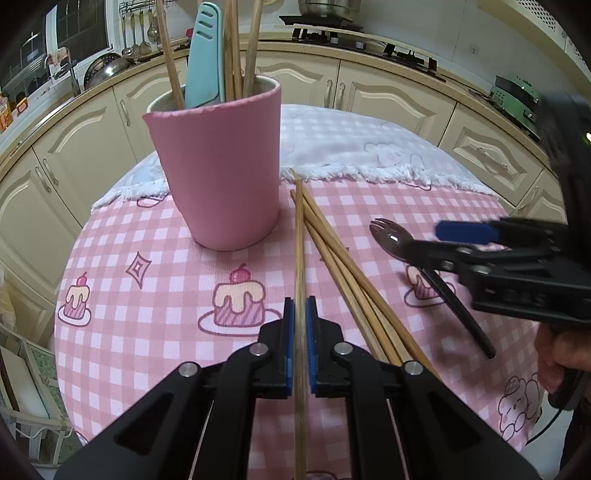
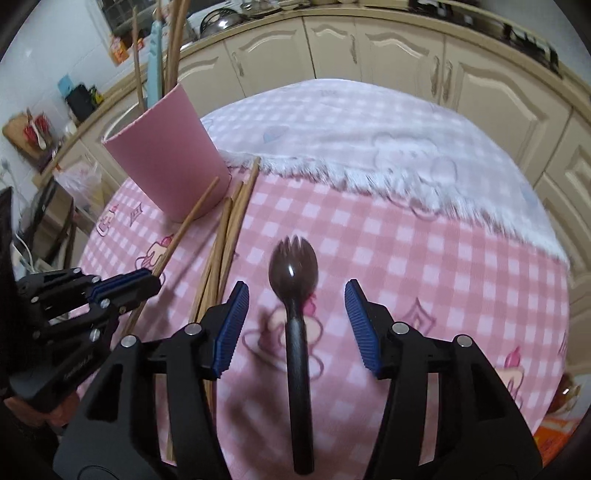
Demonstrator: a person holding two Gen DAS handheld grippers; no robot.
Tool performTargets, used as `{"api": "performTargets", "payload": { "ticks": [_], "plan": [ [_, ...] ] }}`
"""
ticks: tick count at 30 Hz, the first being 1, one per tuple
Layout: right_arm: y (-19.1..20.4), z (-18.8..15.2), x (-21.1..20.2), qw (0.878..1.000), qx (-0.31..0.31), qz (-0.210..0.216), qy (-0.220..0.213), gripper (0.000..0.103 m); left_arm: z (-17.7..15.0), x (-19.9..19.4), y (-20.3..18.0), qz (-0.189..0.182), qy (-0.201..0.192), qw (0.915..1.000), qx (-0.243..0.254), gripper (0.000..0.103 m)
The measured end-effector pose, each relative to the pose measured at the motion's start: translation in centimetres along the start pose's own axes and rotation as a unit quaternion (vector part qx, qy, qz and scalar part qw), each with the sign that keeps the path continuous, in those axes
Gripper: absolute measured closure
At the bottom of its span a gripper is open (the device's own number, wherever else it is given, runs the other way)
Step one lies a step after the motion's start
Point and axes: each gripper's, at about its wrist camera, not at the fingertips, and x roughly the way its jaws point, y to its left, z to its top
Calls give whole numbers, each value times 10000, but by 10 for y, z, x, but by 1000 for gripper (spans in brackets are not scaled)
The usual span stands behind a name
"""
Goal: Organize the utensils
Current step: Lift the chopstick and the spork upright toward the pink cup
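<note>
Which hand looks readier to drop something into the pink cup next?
Left, probably. The left tool is already shut on a chopstick aimed at the pink cup; the right tool stands open around the spork.

Both wrist cams angled down, close over table (image 1: pixel 147 236). Left cam faces pink cup (image 1: pixel 221 173); right cam sits further right, faces spork (image 2: pixel 295 295). Shared: cup, chopsticks (image 1: pixel 332 258), spork, cabinets (image 1: pixel 388 92).

home kitchen — cabinets (image 1: pixel 388 92), stove (image 1: pixel 369 40), hanging ladles (image 1: pixel 142 33)
</note>
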Motion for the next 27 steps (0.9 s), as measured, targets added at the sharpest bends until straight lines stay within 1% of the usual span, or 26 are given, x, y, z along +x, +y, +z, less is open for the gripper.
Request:
{"api": "performTargets", "payload": {
  "ticks": [1, 2, 3, 4, 5, 7, 9, 11, 15, 20, 23, 27],
  "plan": [
    [2, 2, 4, 10000, -47, -44, 44, 52, 0, -1, 0, -6, -4, 10000, -5, 97],
    [6, 7, 13, 9996, -164, -120, 179, 66, 0, -1, -1, -11, -10, 10000, -7, 97],
    [10, 9, 22, 9989, -290, -188, 307, 67, 0, -1, -1, -15, -20, 10000, -17, 97],
    [17, 11, 25, 9977, -504, -367, 260, 70, 0, -1, -2, -24, -29, 10000, -25, 97],
    [26, 11, 29, 9949, -785, -586, 253, 70, 0, -1, -2, -26, -35, 10000, -32, 97],
    [33, 11, 31, 9926, -948, -705, 262, 71, 0, -3, 0, -23, -57, 10000, -64, 97],
    [27, 9, 28, 9957, -778, -462, 209, 71, 0, -6, 2, -35, -100, 9999, -93, 97],
    [17, 5, 19, 9985, -531, -104, 40, 71, 0, -9, 4, -68, -168, 9998, -107, 97],
    [2, -4, -4, 9989, -204, 143, -401, 71, 1, -19, 3, -174, -381, 9991, -71, 97],
    [-16, -7, -36, 9940, 211, 474, -959, 71, 3, -38, 1, -320, -798, 9963, -59, 97],
    [-22, -5, -51, 9896, 295, 609, -1272, 71, 5, -52, 3, -425, -1113, 9928, -102, 97],
    [-27, -3, -65, 9836, 399, 780, -1579, 71, 13, -70, 9, -439, -1557, 9864, -276, 97]
  ]
}}
